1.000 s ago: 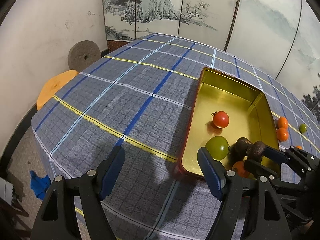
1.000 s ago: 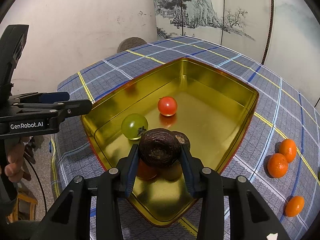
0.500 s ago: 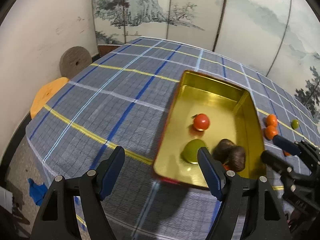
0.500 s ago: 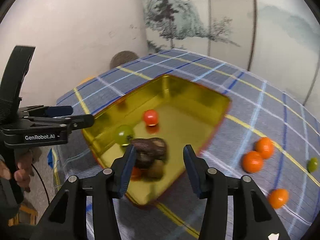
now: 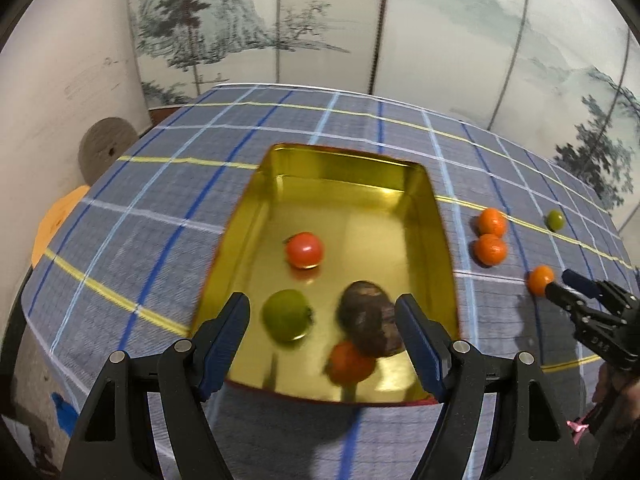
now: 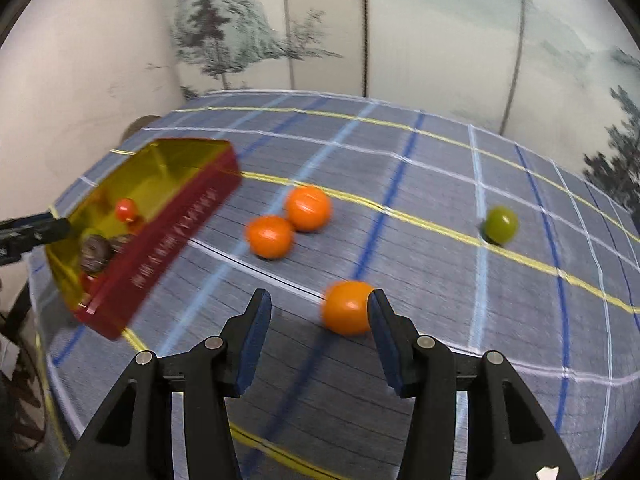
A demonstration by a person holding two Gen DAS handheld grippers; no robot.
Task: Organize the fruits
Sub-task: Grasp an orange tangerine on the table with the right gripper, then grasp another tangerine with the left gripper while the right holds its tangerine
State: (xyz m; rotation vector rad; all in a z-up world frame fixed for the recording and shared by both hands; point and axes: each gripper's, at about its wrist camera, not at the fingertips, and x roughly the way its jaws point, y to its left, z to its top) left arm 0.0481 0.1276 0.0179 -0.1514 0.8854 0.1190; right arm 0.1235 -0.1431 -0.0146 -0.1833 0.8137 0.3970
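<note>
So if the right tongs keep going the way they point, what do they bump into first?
Probably the nearest orange fruit on the checked tablecloth. It sits just ahead of the open right tongs, close against the right-hand finger. Depth is blurry, so that finger may clip it rather than straddle it.

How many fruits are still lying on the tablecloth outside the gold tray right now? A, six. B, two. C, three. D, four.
D: three oranges and one green fruit lie on the checked tablecloth, outside the gold tray.
</note>
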